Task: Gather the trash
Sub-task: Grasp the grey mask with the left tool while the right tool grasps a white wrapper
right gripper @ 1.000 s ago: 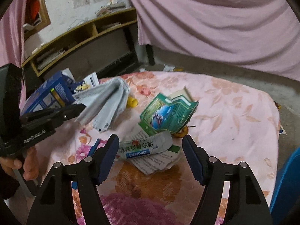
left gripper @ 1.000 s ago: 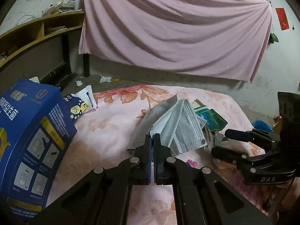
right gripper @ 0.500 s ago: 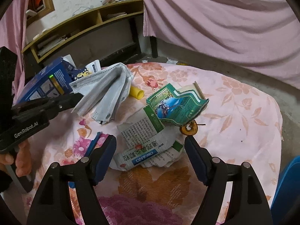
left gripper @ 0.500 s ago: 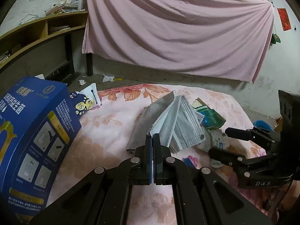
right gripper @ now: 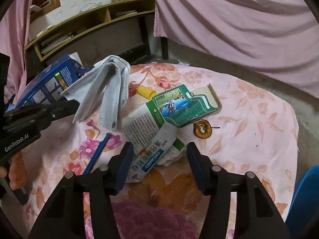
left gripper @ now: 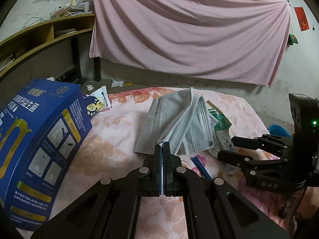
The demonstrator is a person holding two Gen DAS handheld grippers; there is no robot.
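My left gripper is shut on a bunch of grey face masks and holds them above the flowered pink cloth; the masks hang from it in the right wrist view too. My right gripper is open, its jaws on either side of a crumpled white medicine box lying on the cloth. A flattened green carton lies just behind that box. A dried fruit slice, a yellow cap and a blue stick lie nearby.
A big blue box stands at the left with a snack packet behind it. A blue bin sits off the table's right edge. Wooden shelves and a pink curtain stand behind.
My right gripper has moved forward and down until its open jaws straddle the white medicine box. My left gripper has kept its hold on the masks, lifting them slightly.
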